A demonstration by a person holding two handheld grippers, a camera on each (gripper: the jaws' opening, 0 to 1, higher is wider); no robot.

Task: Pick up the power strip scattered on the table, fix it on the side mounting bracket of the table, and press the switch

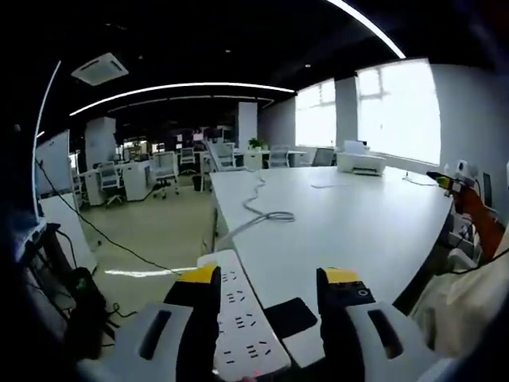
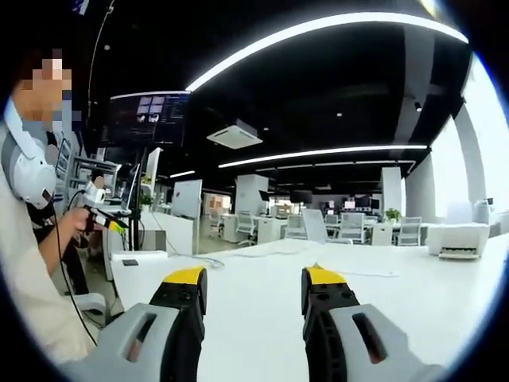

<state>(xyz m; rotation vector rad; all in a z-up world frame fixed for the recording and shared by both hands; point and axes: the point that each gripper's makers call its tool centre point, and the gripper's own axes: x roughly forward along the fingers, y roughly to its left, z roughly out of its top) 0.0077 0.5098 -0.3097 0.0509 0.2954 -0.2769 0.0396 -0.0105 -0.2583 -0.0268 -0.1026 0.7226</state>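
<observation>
A white power strip [image 1: 241, 318] lies along the near left edge of the white table [image 1: 358, 223]. Its grey cable [image 1: 266, 215] snakes away across the tabletop. My left gripper [image 1: 270, 276] is open just above it. The strip runs between the jaws, close against the left one, and its near end is cut off at the bottom of the view. A flat black patch [image 1: 290, 317] sits on the table right of the strip. My right gripper [image 2: 254, 276] is open over bare white table [image 2: 262, 318], with nothing between its jaws.
A white printer [image 1: 362, 161] stands at the table's far right, also seen as the printer [image 2: 457, 239]. A person [image 2: 32, 263] at the table's left holds a yellow-tipped tool [image 2: 99, 215]. Office chairs [image 1: 163, 171] and desks fill the room behind. Black cables [image 1: 103, 235] cross the floor.
</observation>
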